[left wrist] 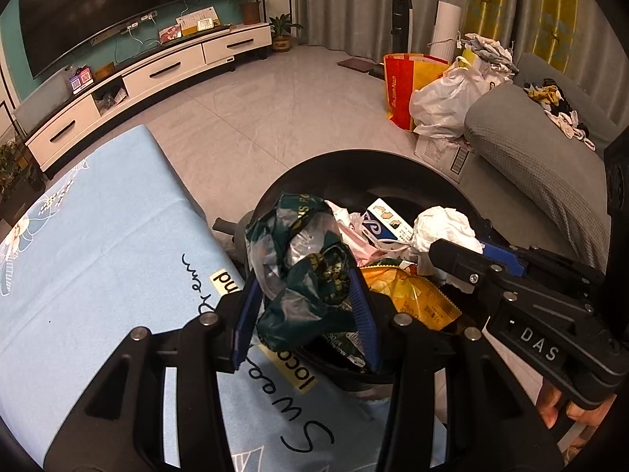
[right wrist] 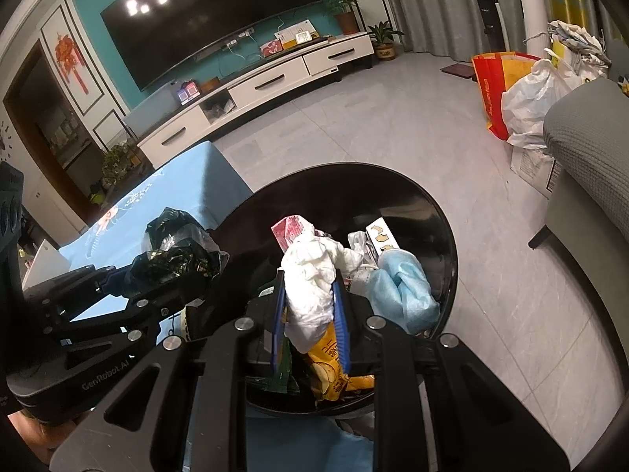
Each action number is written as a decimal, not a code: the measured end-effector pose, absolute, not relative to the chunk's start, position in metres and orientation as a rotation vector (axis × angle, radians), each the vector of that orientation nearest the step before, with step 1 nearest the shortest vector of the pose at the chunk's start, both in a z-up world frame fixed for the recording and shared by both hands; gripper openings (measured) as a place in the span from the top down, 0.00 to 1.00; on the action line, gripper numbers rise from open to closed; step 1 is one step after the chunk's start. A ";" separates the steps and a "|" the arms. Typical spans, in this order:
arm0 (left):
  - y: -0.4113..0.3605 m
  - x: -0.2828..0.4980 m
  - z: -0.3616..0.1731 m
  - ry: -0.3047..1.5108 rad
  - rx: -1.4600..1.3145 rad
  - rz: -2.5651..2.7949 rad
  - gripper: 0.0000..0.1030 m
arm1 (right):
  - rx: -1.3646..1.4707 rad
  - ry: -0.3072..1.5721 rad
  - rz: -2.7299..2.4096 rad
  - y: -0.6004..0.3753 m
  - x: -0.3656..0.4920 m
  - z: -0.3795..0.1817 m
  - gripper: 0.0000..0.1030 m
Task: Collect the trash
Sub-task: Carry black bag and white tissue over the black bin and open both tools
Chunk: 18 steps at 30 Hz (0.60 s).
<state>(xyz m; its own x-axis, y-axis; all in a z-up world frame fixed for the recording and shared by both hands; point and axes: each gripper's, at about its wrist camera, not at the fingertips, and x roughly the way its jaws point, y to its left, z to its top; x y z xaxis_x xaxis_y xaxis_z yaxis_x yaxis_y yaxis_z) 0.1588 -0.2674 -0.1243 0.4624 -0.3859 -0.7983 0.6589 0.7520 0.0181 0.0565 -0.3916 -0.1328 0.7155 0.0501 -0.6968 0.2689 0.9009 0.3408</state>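
Left wrist view: your left gripper (left wrist: pixel 304 306) has its blue fingers (left wrist: pixel 363 314) clenched on a crumpled dark green wrapper (left wrist: pixel 302 271), which stands up between them over the near rim of the black bin (left wrist: pixel 354 165). The gripper sits above the edge where the light blue worktop cloth (left wrist: pixel 98 236) meets the bin.

Right wrist view: your right gripper (right wrist: pixel 310 314) has its fingers (right wrist: pixel 341 322) clenched on a wad of white tissue (right wrist: pixel 314 275), held over the open bin with the wad rising above the fingertips. In the left view the same wad shows at the tip of that gripper, to the right of the green wrapper.

Inside the bin, just beyond the fingers, lie a yellow snack packet (right wrist: pixel 334 369), a crumpled light blue sheet (right wrist: pixel 405 287) against the right wall, a pink-red packet (right wrist: pixel 291 230), and a small white-and-blue box (left wrist: pixel 387 222) farther in.

Beyond the bin stretches a grey tiled floor (left wrist: pixel 275 110). To the right stands a grey sofa (left wrist: pixel 530 145), with a white plastic bag (left wrist: pixel 448 98) and a red and yellow shopping bag (left wrist: pixel 401 86) beside its arm. At the far wall, a long white TV cabinet (left wrist: pixel 157 74) runs under a dark screen (left wrist: pixel 118 8).
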 end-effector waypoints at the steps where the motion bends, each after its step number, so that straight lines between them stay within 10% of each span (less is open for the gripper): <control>1: -0.268 0.159 -0.125 0.877 0.349 -0.658 0.56 | 0.444 0.771 -0.126 -0.392 0.057 -0.133 0.78; 18: -0.273 0.154 -0.131 0.878 0.376 -0.653 0.55 | 0.454 0.782 -0.134 -0.395 0.057 -0.139 0.75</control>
<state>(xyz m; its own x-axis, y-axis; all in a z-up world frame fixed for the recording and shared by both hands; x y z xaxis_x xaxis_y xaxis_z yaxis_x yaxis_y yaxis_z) 0.1543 -0.2731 -0.1311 0.4652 -0.3696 -0.8043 0.6641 0.7465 0.0411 0.0570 -0.3951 -0.1395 0.7069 0.0494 -0.7056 0.2813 0.8956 0.3446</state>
